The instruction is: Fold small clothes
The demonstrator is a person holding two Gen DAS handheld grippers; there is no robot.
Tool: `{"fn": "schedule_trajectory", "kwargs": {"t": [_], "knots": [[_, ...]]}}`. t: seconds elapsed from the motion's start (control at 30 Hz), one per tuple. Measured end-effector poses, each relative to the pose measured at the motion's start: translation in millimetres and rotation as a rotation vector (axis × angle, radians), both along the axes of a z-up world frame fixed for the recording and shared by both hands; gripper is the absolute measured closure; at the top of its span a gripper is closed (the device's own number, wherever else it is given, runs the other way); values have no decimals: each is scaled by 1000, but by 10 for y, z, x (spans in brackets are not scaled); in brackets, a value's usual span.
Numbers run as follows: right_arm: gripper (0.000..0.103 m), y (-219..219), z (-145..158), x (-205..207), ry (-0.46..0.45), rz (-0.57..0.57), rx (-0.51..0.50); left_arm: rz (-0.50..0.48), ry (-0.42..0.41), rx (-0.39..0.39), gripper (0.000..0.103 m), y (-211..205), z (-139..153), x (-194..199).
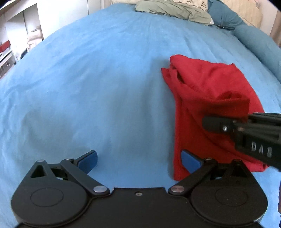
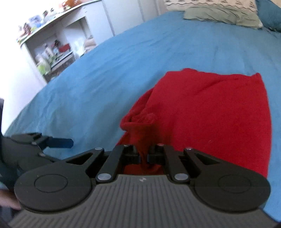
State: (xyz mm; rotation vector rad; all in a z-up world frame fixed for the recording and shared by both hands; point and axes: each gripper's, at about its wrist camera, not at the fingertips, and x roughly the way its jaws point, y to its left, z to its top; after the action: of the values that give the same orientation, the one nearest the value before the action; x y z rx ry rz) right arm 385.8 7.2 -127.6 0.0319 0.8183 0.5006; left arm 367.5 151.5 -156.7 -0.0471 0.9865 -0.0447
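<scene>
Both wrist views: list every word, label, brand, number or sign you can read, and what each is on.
"DAS": pale letters on the black body of the right gripper, cut off by the frame edge, so the word may run on.
Small pale mark on the right gripper's grey ribbed housing: too small to read.
Items on the shelves: too blurred to read.

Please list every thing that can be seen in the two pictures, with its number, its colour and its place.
red garment: one, red, loosely folded on the bed, its near edge pinched in the right gripper.
bed cover: one, blue, spread over the whole bed.
green cloth: one, pale green, crumpled at the far end of the bed.
teal pillow: one, teal, far right corner.
patterned pillow: one, white with dark print, behind the green cloth.
shelf unit: one, white, by the wall left of the bed, full of small blurred items.
left gripper: one, black with blue pads, open over the bed cover.
right gripper: one, black, shut on the red garment.
</scene>
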Motion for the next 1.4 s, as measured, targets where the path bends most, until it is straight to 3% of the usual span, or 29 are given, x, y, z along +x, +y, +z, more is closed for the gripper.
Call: {"fn": "schedule_trajectory", "kwargs": {"t": [0.03,0.1,0.13,0.23,0.33,0.43,0.53,0.63,0.8,0.93,1.0,1.27,1.33,1.4], "knots": [[74,29,29,-40,-18,14,-22,-5,-2,6,1,-33,34,-6],[38,9,132,-82,-52,44,-46,-17,-3,33,1,-41,96,-41],[33,-57,211,-176,-85,50,-35,-27,-4,44,1,-32,125,-72],[28,-409,434,-387,-154,13,-5,-62,-18,56,1,-52,234,-247],[28,-817,530,-582,-178,-45,4,-93,-17,8,1,-28,312,-417],[28,-1011,439,-710,-179,-95,-70,-115,-72,-35,1,-153,437,-465],[28,-1146,247,-804,-124,-127,-103,-101,-112,-43,1,-257,516,-381],[28,-1152,64,-923,-102,-151,-144,-96,-124,-79,7,-334,541,-231],[28,-1123,-112,-972,-81,-191,-119,-54,-103,-197,45,-344,428,-3],[28,-1064,-182,-935,-82,-220,-112,33,-125,-184,65,-277,353,42],[28,-1069,-215,-936,-75,-228,-101,59,-105,-201,93,-220,282,46],[29,-1158,-242,-936,-109,-272,-102,43,-95,-209,94,-203,213,-33],[42,-1143,-246,-900,-111,-268,-121,42,-97,-209,94,-209,232,-8],[77,-1136,-237,-885,-122,-260,-117,39,-97,-214,94,-197,250,-29]]}}
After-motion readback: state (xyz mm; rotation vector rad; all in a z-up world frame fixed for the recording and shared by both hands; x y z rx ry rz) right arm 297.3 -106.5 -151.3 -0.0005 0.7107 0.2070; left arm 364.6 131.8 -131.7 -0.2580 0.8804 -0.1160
